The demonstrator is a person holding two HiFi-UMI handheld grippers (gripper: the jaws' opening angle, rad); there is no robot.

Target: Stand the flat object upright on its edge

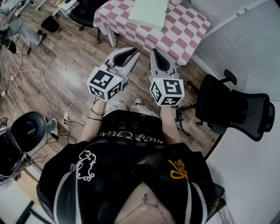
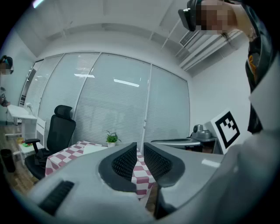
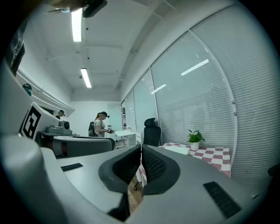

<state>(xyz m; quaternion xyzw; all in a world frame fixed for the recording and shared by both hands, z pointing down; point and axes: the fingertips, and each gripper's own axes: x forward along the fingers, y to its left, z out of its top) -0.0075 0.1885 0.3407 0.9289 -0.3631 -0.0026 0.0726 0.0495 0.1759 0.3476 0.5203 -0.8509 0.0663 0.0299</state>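
The left gripper had its jaws drawn together with only a thin slit between the ribbed pads and nothing in them. The right gripper was likewise closed and empty. Both were held level in front of the person, short of the table with its pink-and-white checked cloth.

The flat object, a pale green board, lay flat on that cloth, well apart from both grippers; a small potted plant stood near it.

The task looked unstarted, at the approach. The next move would likely call for stepping closer, opening the jaws and getting one edge of the board lifted.

The only writing was white print on the black shirt, too blurred to read.
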